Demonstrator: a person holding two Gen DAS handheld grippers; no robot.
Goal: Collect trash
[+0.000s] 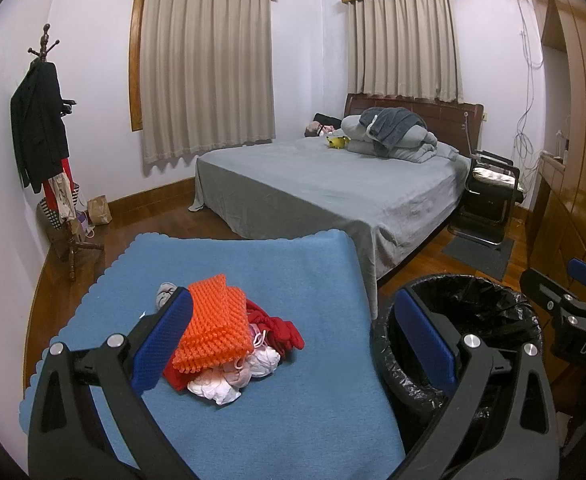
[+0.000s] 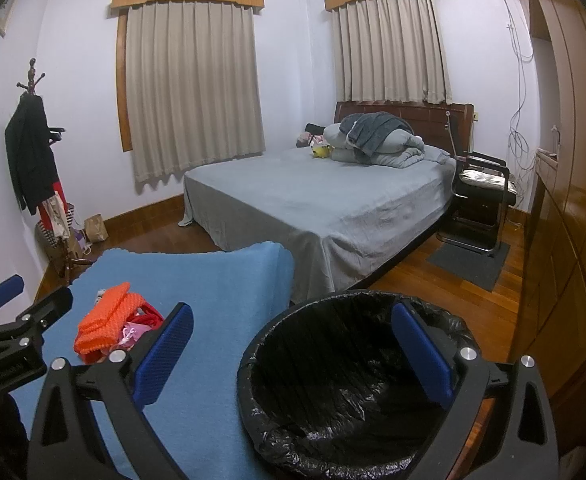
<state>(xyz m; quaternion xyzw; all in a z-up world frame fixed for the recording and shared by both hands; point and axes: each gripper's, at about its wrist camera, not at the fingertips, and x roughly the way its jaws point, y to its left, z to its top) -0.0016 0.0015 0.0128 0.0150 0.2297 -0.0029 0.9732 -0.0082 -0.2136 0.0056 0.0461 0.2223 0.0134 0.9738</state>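
- The left gripper (image 1: 293,344) sits nearest, at 6 o'clock in its own view, fingers spread wide with nothing between them.
- The right gripper (image 2: 293,354) is likewise spread and empty, hanging above the bin (image 2: 349,380).
- The trash pile (image 1: 229,344) lies on the blue mat (image 1: 293,272), at 9 o'clock from the bin.
- The bin's black liner looks empty, so collecting seems unstarted.
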